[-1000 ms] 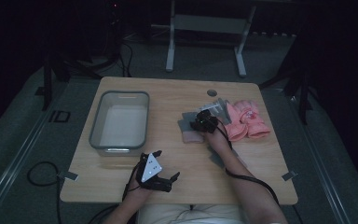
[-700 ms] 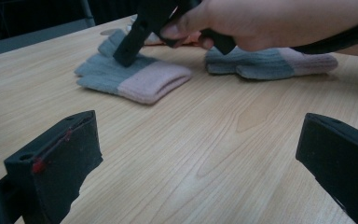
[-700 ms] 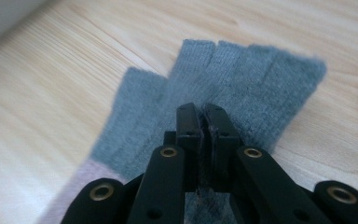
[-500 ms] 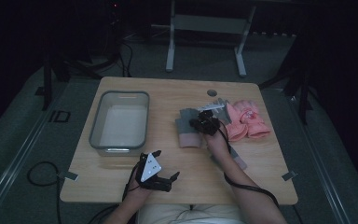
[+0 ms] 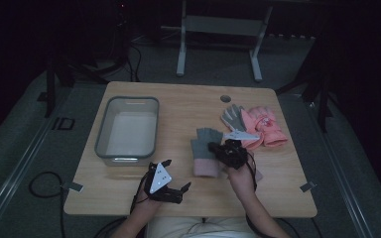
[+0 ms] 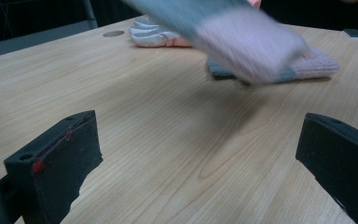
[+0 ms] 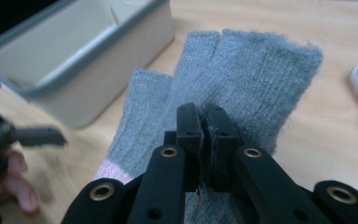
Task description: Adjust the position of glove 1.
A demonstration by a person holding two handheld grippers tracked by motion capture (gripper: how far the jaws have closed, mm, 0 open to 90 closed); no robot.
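1. The grey glove is pinched between the closed jaws of the right gripper, lifted above the table near the tray.
2. The left gripper is held wide open, empty.

Fuzzy knit glove, matt plastic bin, smooth wood table

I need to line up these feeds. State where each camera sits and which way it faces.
High view: above the person's side of the table, looking forward and down; forearms, left gripper, right gripper.
Left gripper view: rides the left gripper, looking level across the table; open jaws.
Right gripper view: rides the right gripper, facing the bin; jaws shut on the grey glove.
Shared: all show the grey glove.
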